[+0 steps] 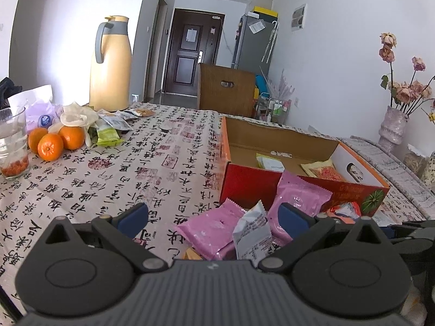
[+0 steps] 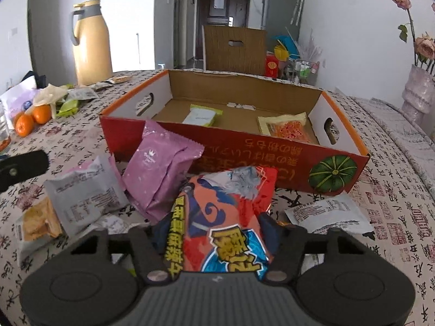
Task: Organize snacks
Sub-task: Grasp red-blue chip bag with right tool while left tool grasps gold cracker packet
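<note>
Right gripper (image 2: 214, 233): jaws closed on one red-and-blue snack bag (image 2: 225, 217), held upright just before the red cardboard box (image 2: 236, 152).
Left gripper (image 1: 213, 214): jaws spread wide, holding nothing; two pink packets (image 1: 209, 231) and one grey sachet (image 1: 251, 233) lie between and beyond its blue fingertips (image 1: 134, 214).
Box contents: two packets, one pale green (image 2: 202, 115), one orange-and-cream (image 2: 288, 127), flat on the box floor.
Loose on the tablecloth (image 2: 394, 217): one white-grey sachet (image 2: 326, 214) right of the held bag; one biscuit pack (image 2: 38, 222) at far left.
Far side: three mandarins (image 1: 55, 141), one glass (image 1: 12, 141), one yellow thermos jug (image 1: 111, 65), a cluster of small packets (image 1: 114, 127).
</note>
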Demonstrator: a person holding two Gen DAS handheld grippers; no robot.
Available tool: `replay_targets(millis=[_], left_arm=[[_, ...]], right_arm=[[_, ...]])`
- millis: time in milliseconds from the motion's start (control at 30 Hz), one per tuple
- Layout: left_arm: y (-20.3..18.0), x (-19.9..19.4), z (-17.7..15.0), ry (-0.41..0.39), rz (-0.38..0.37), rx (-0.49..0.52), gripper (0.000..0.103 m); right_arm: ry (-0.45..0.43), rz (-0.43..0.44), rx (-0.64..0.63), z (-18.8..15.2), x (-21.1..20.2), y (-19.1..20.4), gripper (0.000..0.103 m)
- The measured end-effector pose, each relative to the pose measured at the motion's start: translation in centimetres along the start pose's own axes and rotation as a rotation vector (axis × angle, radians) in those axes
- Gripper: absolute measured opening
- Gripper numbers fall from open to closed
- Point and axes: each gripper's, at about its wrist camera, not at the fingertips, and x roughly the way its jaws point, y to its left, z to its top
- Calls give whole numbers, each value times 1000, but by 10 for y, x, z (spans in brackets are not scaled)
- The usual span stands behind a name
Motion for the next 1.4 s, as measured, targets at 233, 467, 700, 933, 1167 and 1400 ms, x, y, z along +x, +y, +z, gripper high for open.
replay_targets(millis=[233, 467, 700, 933, 1167, 1400], left_arm=[[-2, 2, 1, 10, 0, 10, 103], [-2, 4, 7, 19, 17, 43, 103], [6, 4, 5, 57, 40, 124, 103], [14, 1, -10, 125, 22, 187, 103], [11, 4, -29, 203, -13, 231, 103], [13, 16, -35, 253, -14, 210, 100]], right_arm=[[-61, 12, 36, -3, -11, -9, 56], [-154, 16, 87, -4, -33, -25, 56], [-228, -13, 148, -9, -53, -50, 56], [-252, -57, 210, -19, -62, -76, 56], [-239, -98, 260, -32, -62, -96, 56], [-232, -108, 274, -39, -62, -104, 56]])
